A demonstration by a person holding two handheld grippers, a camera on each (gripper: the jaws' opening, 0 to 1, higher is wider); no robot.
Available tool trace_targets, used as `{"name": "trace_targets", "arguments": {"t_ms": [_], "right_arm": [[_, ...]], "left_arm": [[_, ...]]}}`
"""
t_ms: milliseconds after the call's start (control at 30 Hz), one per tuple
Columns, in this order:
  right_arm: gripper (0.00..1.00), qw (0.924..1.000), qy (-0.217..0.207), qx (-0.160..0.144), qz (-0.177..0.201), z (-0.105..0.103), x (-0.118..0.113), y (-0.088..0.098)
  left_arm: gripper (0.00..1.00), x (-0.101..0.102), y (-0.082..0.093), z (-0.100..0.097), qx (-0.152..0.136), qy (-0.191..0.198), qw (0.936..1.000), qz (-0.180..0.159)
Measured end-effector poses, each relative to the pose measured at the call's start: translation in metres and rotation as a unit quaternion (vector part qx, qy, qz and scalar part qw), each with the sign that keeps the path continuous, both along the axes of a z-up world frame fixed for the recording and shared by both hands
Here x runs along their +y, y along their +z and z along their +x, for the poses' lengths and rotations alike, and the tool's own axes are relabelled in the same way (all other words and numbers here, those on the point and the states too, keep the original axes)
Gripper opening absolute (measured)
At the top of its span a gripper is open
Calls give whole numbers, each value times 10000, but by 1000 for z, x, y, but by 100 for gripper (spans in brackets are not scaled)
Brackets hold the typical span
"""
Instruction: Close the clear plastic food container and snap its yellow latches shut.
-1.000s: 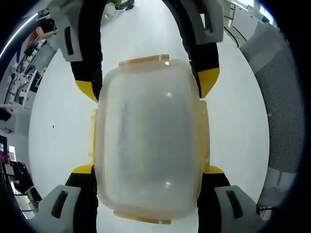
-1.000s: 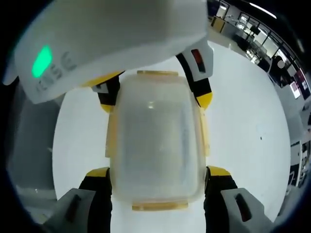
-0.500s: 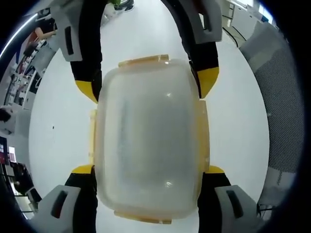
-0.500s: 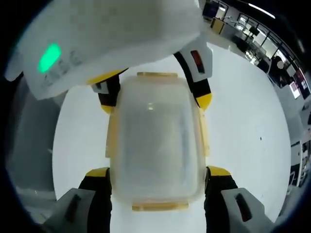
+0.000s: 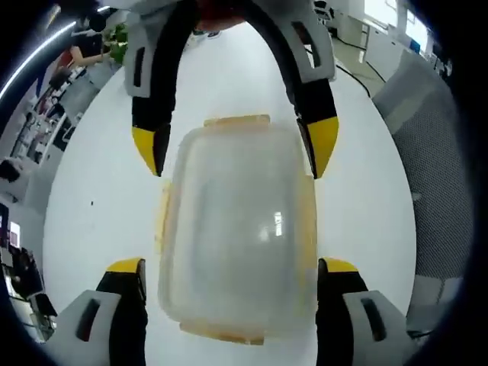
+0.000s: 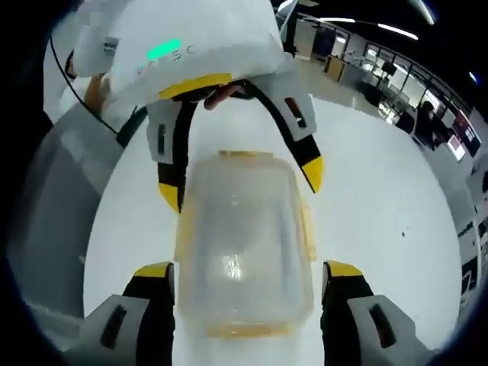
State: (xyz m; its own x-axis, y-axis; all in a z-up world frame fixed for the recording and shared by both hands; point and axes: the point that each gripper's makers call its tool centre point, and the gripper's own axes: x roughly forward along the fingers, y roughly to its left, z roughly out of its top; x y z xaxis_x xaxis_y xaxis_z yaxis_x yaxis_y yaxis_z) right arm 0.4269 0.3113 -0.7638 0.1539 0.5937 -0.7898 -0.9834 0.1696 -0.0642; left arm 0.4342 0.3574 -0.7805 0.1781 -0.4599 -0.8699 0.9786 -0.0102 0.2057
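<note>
The clear rectangular plastic food container with yellow latches lies flat on the white desk, lid on. Its long axis runs between the two tools, one short end toward each camera. The lid is frosted and translucent, with glare spots on top; its corners are rounded. Yellow latches show at both short ends and along both long sides, lying close against the walls; whether they are snapped home cannot be told.

The left tool stands wide open, its yellow-tipped jaws flanking the near end of the container, apart from the walls and holding nothing. In the right gripper view the right tool is likewise open wide astride the container, empty. Each tool appears at the far end of the other's view, also spread.
</note>
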Motion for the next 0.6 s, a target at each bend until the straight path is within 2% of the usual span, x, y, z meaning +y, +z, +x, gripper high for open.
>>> {"name": "trace_targets", "arguments": {"t_ms": [133,200,233,267,333,367,500,533,600], "right_arm": [[75,9967,-551,-231,558,4,-2,15],[76,9929,-677,-314,921,-1,3,24],[76,9917,-725,-352,1004,-2,4,26],[76,9898,-835,-354,1098,-4,4,28],[74,9861,-949,-464,1280,-7,6,32],[74,9841,-1015,-537,1353,-7,6,34],[74,9665,-1544,-720,1919,-9,8,44],[74,9649,-1602,-779,1932,-11,7,43],[72,9574,-1841,-843,2057,-12,6,43]], "left_arm": [[93,-1,14,0,38,204,9969,-757],[93,0,20,0,55,380,9922,-1184],[93,-1,26,0,96,530,9868,-1524],[92,-1,30,1,116,640,9830,-1719],[90,0,42,0,188,912,9700,-2245],[89,0,50,-1,201,1013,9603,-2591],[88,9,57,-5,167,1479,9373,-3151],[87,11,58,-6,144,1603,9296,-3314],[85,15,56,-9,211,1863,9207,-3423]]}}
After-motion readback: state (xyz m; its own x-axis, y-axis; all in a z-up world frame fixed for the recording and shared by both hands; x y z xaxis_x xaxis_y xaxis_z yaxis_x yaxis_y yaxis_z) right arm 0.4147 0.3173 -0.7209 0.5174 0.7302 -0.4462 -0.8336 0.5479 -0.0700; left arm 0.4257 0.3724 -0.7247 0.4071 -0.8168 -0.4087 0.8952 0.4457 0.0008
